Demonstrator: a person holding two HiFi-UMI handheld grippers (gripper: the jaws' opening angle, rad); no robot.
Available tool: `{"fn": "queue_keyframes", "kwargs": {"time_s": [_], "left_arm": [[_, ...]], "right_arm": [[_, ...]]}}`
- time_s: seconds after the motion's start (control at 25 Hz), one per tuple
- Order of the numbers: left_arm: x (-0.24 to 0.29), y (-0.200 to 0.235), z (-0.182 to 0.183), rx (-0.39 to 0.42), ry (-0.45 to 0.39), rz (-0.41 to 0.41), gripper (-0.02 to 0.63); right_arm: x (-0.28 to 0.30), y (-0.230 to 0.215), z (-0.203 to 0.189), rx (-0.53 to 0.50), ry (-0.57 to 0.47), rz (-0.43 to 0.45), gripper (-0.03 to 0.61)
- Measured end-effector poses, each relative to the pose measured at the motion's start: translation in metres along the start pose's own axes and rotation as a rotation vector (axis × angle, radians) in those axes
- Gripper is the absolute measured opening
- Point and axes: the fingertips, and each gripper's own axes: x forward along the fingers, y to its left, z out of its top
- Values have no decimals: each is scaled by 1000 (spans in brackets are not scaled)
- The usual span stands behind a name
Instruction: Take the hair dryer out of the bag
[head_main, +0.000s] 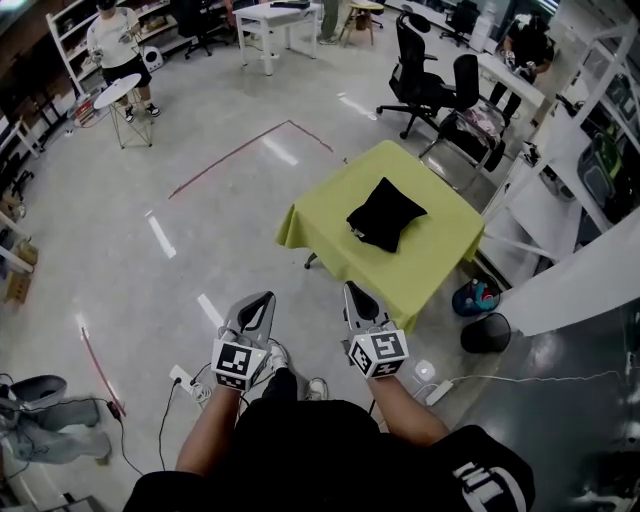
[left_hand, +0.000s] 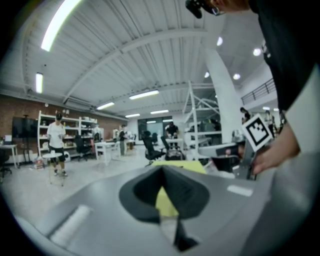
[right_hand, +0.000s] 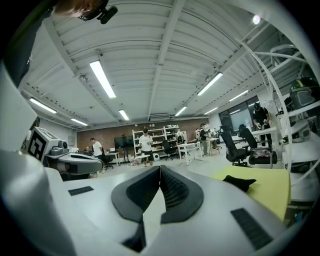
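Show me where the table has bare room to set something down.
The green cloth is bare all round the black bag at its middle, out to every edge. Crowded: office chairs behind, white rack at right.

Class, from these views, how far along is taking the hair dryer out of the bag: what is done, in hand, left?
Done: nothing; the black fabric bag lies alone on the yellow-green clothed table, no hair dryer showing. In hand: the left gripper and right gripper are shut, empty, short of the table. Left: reach the bag, open it, pull the dryer out.
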Motion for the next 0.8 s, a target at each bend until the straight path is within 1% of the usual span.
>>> {"fn": "queue_keyframes", "kwargs": {"time_s": [0.16,0.48,0.64,0.8], "left_arm": [[21,16,2,-3,-5,-14,6],[76,78,15,-2,-40,-60,6],[96,105,22,-5,-54,-95,6],[109,135,26,-20,-72,-120,6]], "right_arm": [[23,-9,3,-3,3,-11,7],[99,-19,29,-40,-28,-43,6],[131,-16,39,-47,-35,-62,6],[156,-5,48,-71,-35,-77,7]]}}
